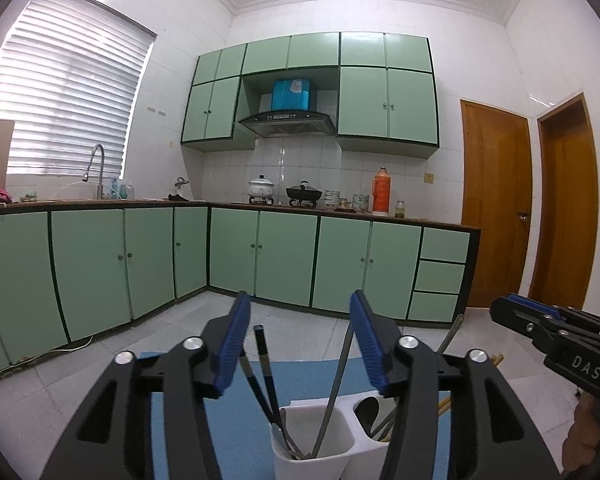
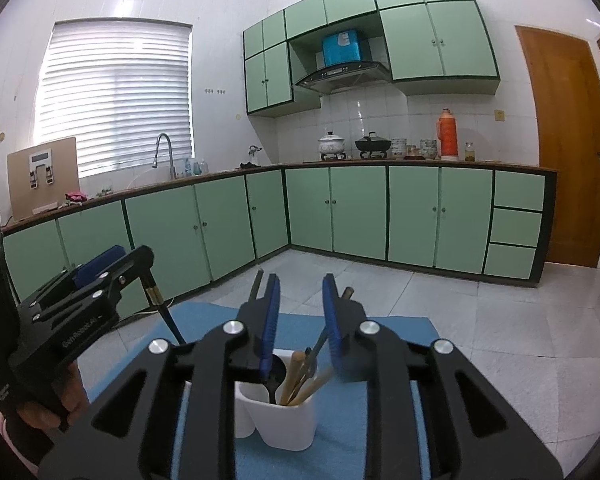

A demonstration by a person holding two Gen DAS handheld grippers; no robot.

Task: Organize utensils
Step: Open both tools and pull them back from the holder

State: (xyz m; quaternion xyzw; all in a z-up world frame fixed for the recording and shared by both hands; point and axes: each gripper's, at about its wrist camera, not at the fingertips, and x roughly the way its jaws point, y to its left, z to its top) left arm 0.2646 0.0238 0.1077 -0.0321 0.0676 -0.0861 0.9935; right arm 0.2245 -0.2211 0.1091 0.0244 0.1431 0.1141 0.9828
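A white two-compartment utensil holder stands on a blue mat. Its left compartment holds dark-handled chopsticks and grey metal utensils. Its right compartment holds a black spoon and wooden chopsticks. My left gripper is open and empty above the holder; it also shows in the right wrist view. My right gripper is open and empty above the right compartment; it also shows in the left wrist view.
The mat lies on a low surface over a grey tiled floor. Green cabinets line the far walls, with pots, an orange thermos, a sink tap. Wooden doors stand at right.
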